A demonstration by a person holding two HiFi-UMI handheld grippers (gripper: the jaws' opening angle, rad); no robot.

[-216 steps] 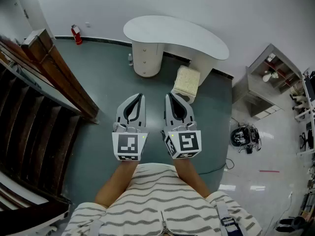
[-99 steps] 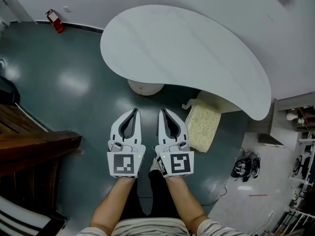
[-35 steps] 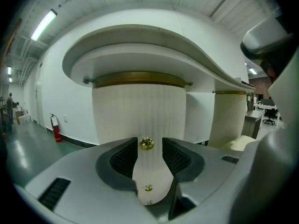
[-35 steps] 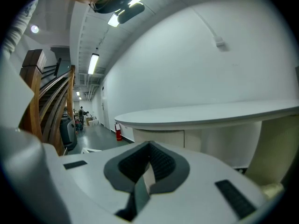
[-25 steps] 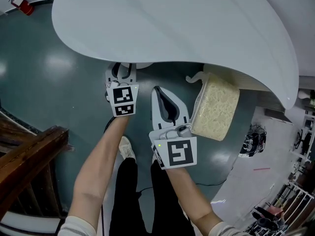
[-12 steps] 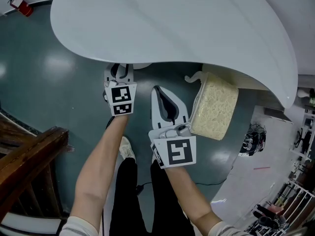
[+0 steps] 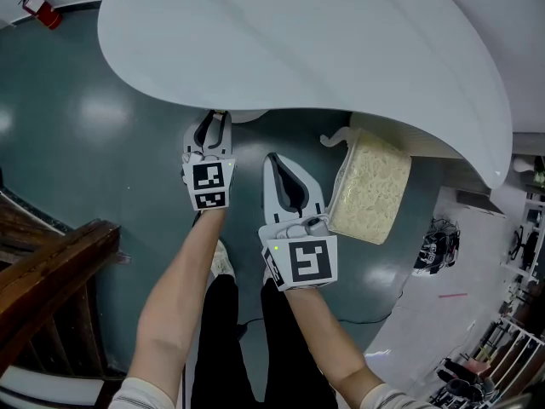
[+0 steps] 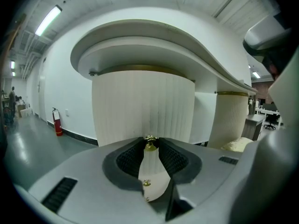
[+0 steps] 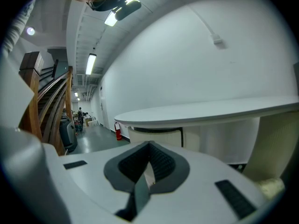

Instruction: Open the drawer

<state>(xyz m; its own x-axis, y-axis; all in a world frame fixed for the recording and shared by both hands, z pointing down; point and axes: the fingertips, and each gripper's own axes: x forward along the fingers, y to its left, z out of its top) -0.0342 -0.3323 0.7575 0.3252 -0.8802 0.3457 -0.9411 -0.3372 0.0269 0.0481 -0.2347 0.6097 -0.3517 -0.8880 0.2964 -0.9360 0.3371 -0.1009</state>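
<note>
A white curved desktop (image 7: 324,49) rests on a cream ribbed round pedestal (image 8: 140,106) that holds the drawer. I make out no drawer seams on the ribbed front. My left gripper (image 8: 150,141) reaches under the desktop edge (image 7: 215,118). Its jaws have just been closing and its pads now press on a small gold knob (image 8: 150,144) on the pedestal front. My right gripper (image 7: 271,157) hangs beside it, further back from the desk. Its jaws meet at the tips (image 9: 149,146) with nothing between them.
A cream textured stool (image 7: 370,186) stands under the desk at the right of my right gripper. A second ribbed pedestal (image 8: 231,120) rises behind it. A wooden stair rail (image 7: 51,271) lies at the left, and a red fire extinguisher (image 7: 38,8) by the far wall.
My left gripper has drawn back a little from under the desktop toward me, so more of its jaws show. The right gripper has kept still.
</note>
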